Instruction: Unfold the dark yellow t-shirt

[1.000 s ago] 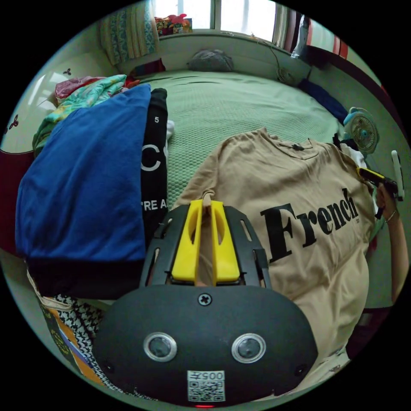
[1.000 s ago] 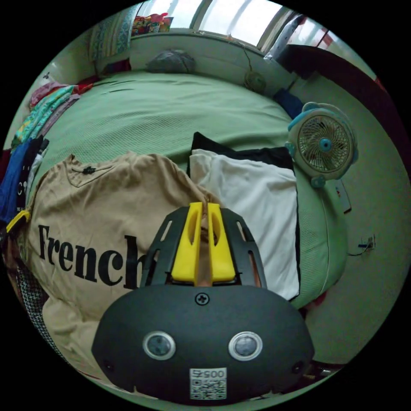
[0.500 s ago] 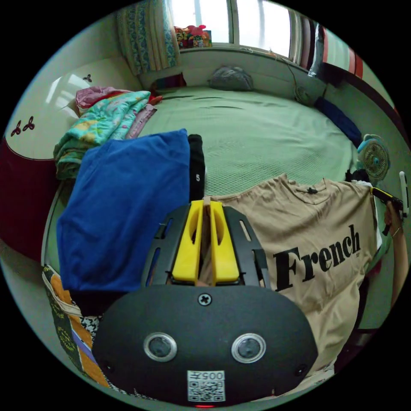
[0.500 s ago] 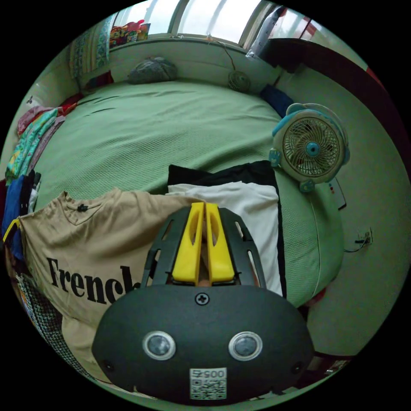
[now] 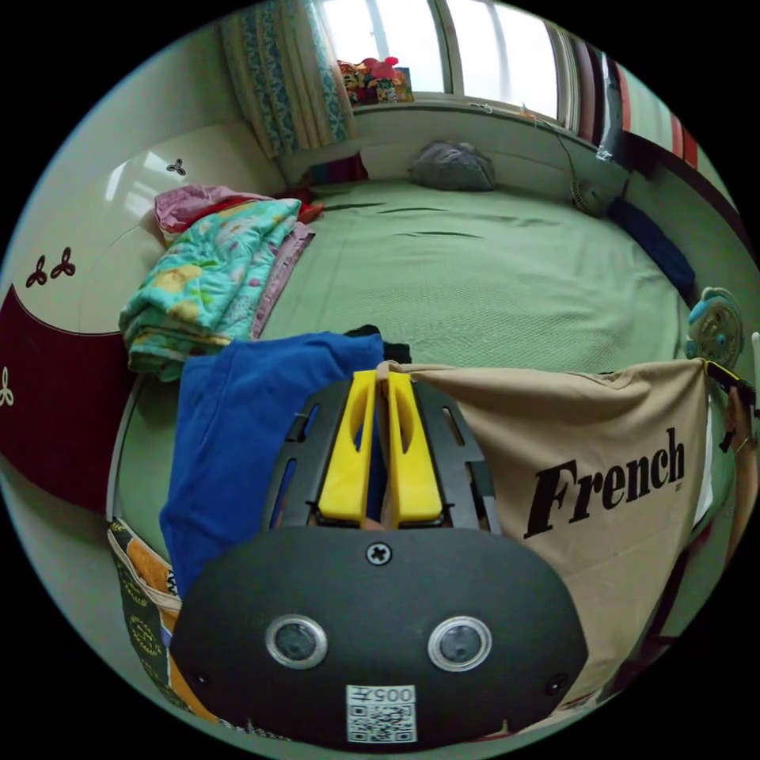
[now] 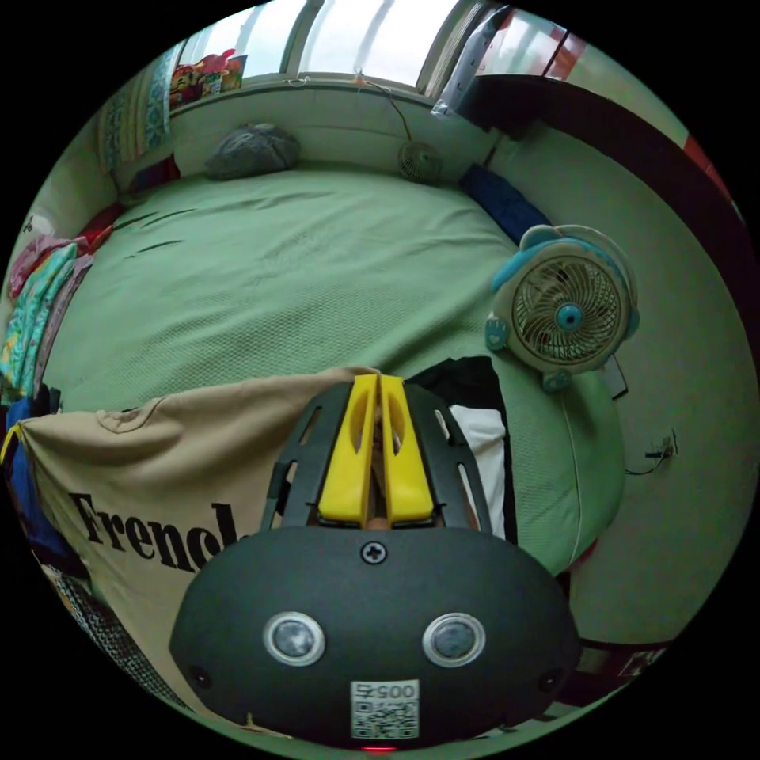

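Observation:
The dark yellow t-shirt [image 5: 602, 443] with black lettering hangs spread out in the air above the near edge of the green bed [image 5: 483, 277]. My left gripper [image 5: 381, 378] is shut on one upper corner of it. My right gripper [image 6: 378, 386] is shut on the other upper corner of the t-shirt [image 6: 158, 475]. In the left gripper view the right gripper [image 5: 724, 378] appears at the far right, holding the stretched top edge, with a person's hand below it. The shirt's lower part hangs down out of sight.
A blue garment [image 5: 245, 443] lies folded on the bed's left, beside a stack of patterned blankets [image 5: 214, 277]. White and black folded clothes [image 6: 483, 427] and a small fan [image 6: 566, 309] sit at the bed's right edge. A grey pillow [image 5: 451, 166] lies under the window.
Both grippers have risen with the t-shirt, lifting it off the bed until it hangs taut between them. Both stay shut on its corners.

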Tool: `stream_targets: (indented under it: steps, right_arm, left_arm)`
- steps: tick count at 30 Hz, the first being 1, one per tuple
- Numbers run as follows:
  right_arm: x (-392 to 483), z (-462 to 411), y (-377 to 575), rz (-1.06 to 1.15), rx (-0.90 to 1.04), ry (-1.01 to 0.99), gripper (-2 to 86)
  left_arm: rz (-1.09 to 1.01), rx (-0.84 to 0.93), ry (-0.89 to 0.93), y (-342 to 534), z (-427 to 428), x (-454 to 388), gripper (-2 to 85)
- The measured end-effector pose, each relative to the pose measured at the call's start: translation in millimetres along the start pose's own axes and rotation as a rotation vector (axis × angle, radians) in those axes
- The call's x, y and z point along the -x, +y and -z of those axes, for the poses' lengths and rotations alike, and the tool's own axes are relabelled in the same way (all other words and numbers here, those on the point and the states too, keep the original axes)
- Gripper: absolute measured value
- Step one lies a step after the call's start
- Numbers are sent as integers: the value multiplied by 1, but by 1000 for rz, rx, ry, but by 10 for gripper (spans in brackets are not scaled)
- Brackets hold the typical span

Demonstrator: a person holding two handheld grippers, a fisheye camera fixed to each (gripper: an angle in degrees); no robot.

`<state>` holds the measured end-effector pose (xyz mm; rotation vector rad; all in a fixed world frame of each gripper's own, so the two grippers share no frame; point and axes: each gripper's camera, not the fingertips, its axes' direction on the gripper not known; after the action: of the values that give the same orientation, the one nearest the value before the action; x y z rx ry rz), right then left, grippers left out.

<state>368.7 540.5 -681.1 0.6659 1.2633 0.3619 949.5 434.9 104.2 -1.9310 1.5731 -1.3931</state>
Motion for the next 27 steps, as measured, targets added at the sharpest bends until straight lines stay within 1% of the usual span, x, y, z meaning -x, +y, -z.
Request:
stream_targets:
  steps: [9, 12, 14, 15, 18, 20, 23, 25, 27]
  right_arm:
    - [13, -15, -58, -67, 8, -10, -4]
    - [18, -36, -63, -90, 55, -57, 23]
    - [18, -46, -58, -96, 77, -90, 61]
    - [17, -46, -56, -95, 66, -102, 63]
    - [4, -27, -44, -78, 0, -170, 68]
    - [4, 2, -24, 20, -65, -154, 62]
    - [21, 33, 21, 162, -76, -118, 28]
    - [34, 46, 57, 218, -67, -144, 1]
    - [50, 51, 94, 259, -43, -187, -6]
  left_arm:
    - [14, -14, -37, -62, -21, -11, 42]
    - [9, 29, -24, -68, -43, -19, 46]
    - [-1, 25, -8, -65, -48, -21, 47]
    - [8, 17, -3, -62, -45, -19, 44]
    - [-8, -48, -11, -53, -21, -9, 24]
    - [-11, -68, -15, -45, -2, -3, 9]
    - [-43, -83, 104, -18, 27, -9, -3]
    - [-73, -59, 185, 18, 36, -32, -6]
    - [-89, -30, 218, 51, 32, -55, -6]
